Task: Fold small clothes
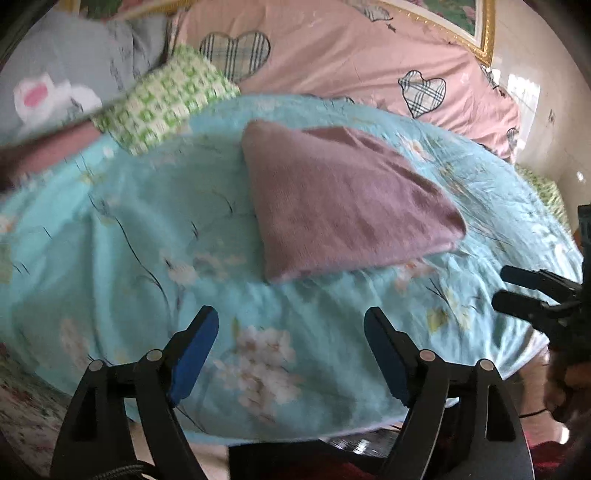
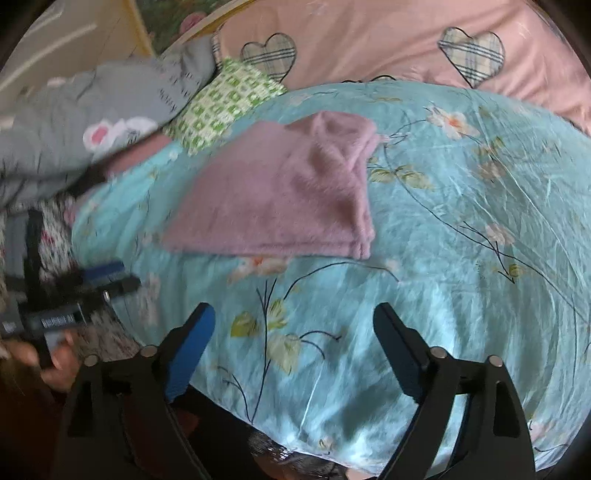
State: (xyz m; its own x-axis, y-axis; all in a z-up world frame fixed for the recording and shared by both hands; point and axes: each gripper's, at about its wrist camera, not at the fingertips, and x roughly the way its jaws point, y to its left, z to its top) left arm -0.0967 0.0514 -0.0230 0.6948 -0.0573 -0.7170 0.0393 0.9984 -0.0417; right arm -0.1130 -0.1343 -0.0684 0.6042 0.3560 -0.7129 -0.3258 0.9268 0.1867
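A folded mauve fleece garment (image 1: 343, 206) lies flat on the turquoise floral quilt (image 1: 147, 236) covering the bed, well beyond both grippers and touched by neither. The left gripper (image 1: 291, 354) and the right gripper (image 2: 293, 350) each hold their blue-padded jaws wide apart with only quilt showing between them. The right wrist view alone shows the garment's stacked soft edges at its near right corner and the hand (image 2: 55, 362) gripping the left tool, while the left wrist view shows a gold picture frame (image 1: 476, 33) above the pink heart-patched bedding (image 1: 351, 55); both show the green checked cloth (image 1: 166, 99) and grey garment (image 1: 74, 62) far left.
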